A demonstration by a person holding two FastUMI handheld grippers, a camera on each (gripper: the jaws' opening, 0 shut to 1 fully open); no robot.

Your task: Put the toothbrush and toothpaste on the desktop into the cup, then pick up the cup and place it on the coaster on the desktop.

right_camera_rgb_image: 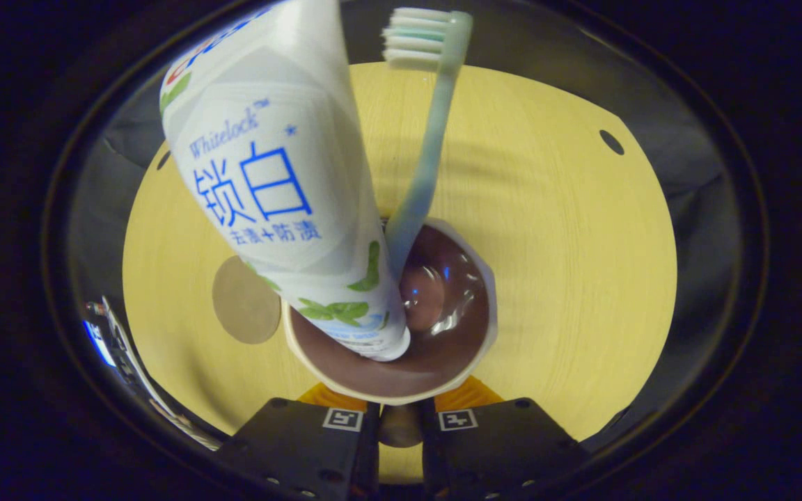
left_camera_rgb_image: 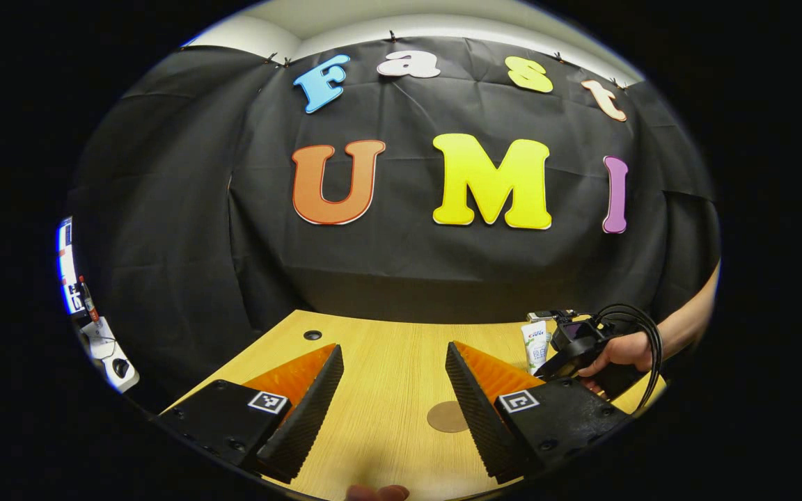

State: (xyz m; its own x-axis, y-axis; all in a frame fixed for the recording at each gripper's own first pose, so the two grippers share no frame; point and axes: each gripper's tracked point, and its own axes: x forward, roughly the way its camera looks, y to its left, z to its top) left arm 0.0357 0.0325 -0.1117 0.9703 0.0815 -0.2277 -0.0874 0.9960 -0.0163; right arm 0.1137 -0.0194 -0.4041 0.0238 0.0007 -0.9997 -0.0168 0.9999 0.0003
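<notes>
**Cup loaded and gripped; coaster waits clear**

Your left tool (left_camera_rgb_image: 390, 400), in the left gripper view, has its two fingers spread wide with nothing between them, held low over the tabletop (left_camera_rgb_image: 380, 348). That keeps it out of the way and leaves the coaster (left_camera_rgb_image: 447, 416), lying just ahead between the fingers, unobstructed. At 3 o'clock your other hand (left_camera_rgb_image: 624, 351) holds the right tool, with the toothpaste (left_camera_rgb_image: 535, 344) standing up just beside it.

Look next at the right gripper view. Your right tool (right_camera_rgb_image: 399, 417) at 6 o'clock has its fingers drawn close on the near wall of the cup (right_camera_rgb_image: 443, 362), apparently pinching its handle, though that contact is partly hidden. Toothpaste and toothbrush (right_camera_rgb_image: 423, 160) both stand inside, leaning toward 12 o'clock, so the load is in. Coaster sits at 9 o'clock of the cup, just apart; I judge the carry remains.
</notes>
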